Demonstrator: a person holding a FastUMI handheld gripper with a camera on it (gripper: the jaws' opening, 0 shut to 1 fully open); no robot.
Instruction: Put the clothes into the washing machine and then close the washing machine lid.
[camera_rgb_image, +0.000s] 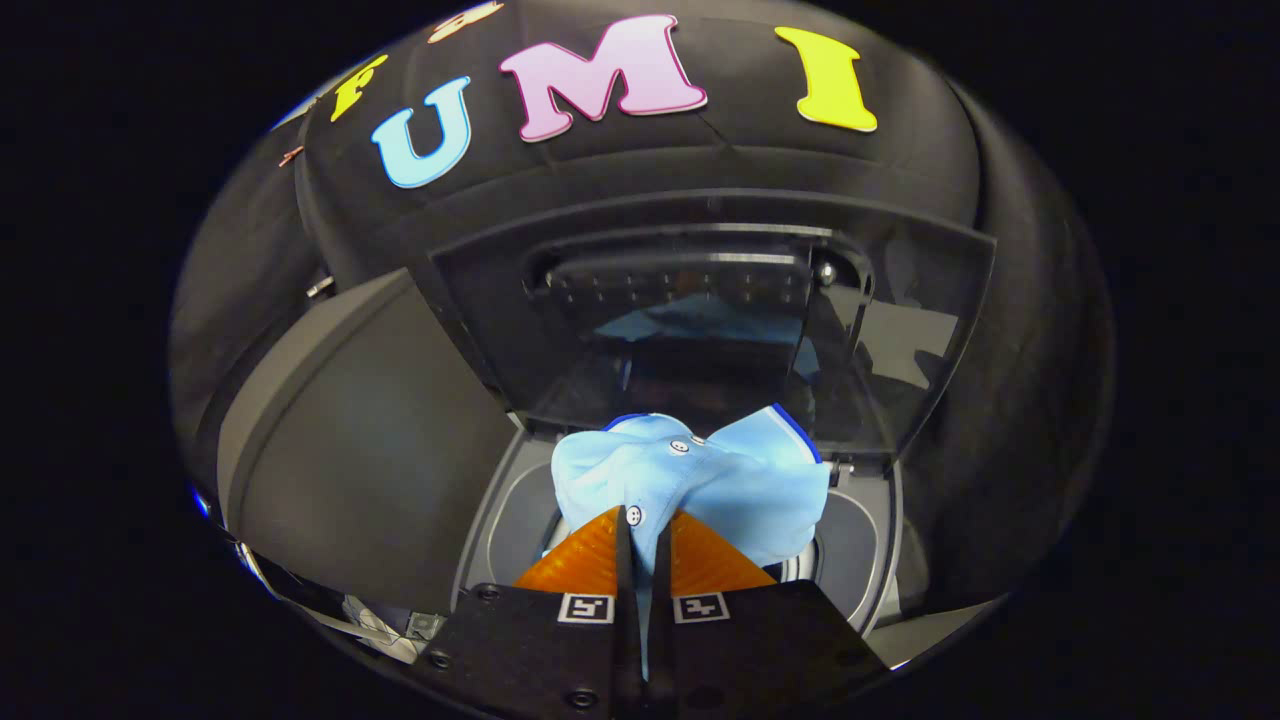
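with its two fingers drawn close together on a fold of cloth, the gripper (641, 540) holds a light blue shirt (700, 480), both fingers pressing the fabric and a thin strip of it running down the narrow gap between them. a small white button (633, 515) sits right at the fingertips, and two more buttons show further up near the dark-edged collar (790, 425). the shirt bunches just ahead of the fingers, hanging over the round opening (520, 520) of the washing machine (350, 470). beyond the shirt the machine's dark, see-through lid (720, 310) stands raised, with a blue reflection of the shirt in its glass. the booth's black cloth wall (700, 160) rises behind the lid.
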